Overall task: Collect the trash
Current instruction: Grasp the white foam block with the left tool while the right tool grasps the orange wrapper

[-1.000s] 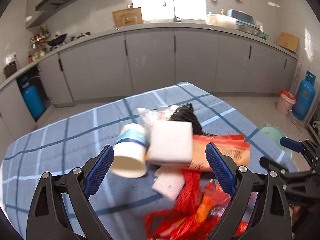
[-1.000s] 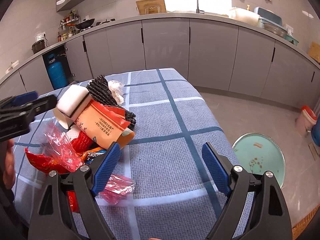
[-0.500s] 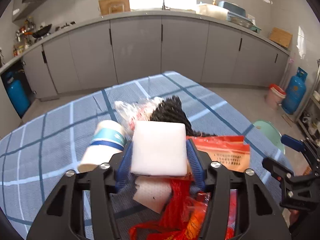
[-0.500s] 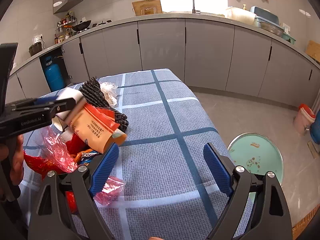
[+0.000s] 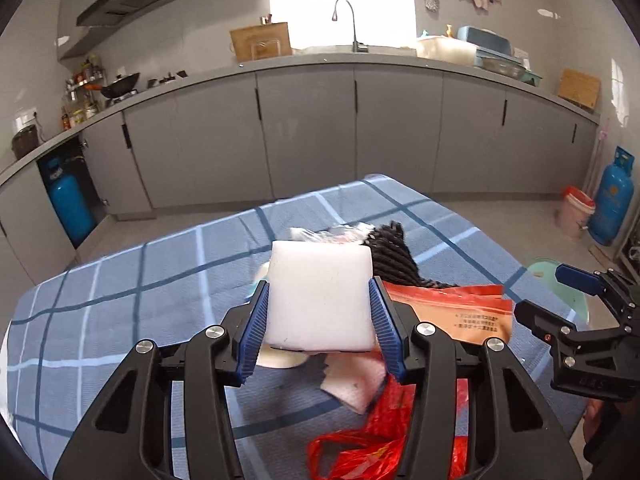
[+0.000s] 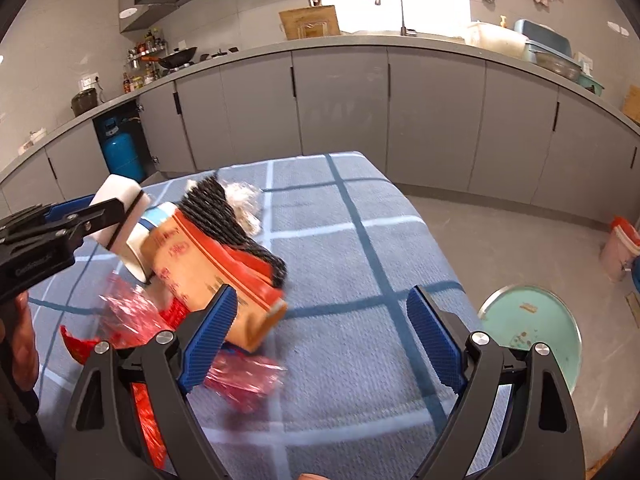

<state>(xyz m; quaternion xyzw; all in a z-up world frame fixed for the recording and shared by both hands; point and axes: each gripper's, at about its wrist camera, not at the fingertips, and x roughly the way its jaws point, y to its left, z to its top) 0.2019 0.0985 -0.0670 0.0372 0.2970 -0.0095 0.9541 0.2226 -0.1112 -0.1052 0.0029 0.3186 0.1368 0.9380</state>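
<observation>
My left gripper [image 5: 319, 328] is shut on a white foam block [image 5: 319, 296] and holds it above the trash pile on the blue checked table [image 5: 120, 292]. The block also shows in the right wrist view [image 6: 120, 210]. Under it lie a paper cup [image 6: 138, 248], an orange-red packet [image 5: 460, 312] [image 6: 208, 268], a black ridged piece [image 5: 394, 254] [image 6: 228, 216], white tissue [image 5: 352, 388] and red plastic bags [image 5: 360, 440] [image 6: 132, 312]. My right gripper [image 6: 320, 344] is open and empty over the table's right part, next to the pile.
A round teal bin lid [image 6: 532, 328] lies on the floor right of the table. A pink bucket [image 5: 576, 212] and a blue gas cylinder [image 5: 612, 200] stand by the grey cabinets [image 5: 312, 132]. A pink crumpled wrapper [image 6: 248, 380] lies near the table's front edge.
My left gripper closed on the white foam block and lifted it off the pile. My right gripper stayed open and moved a little towards the pile.
</observation>
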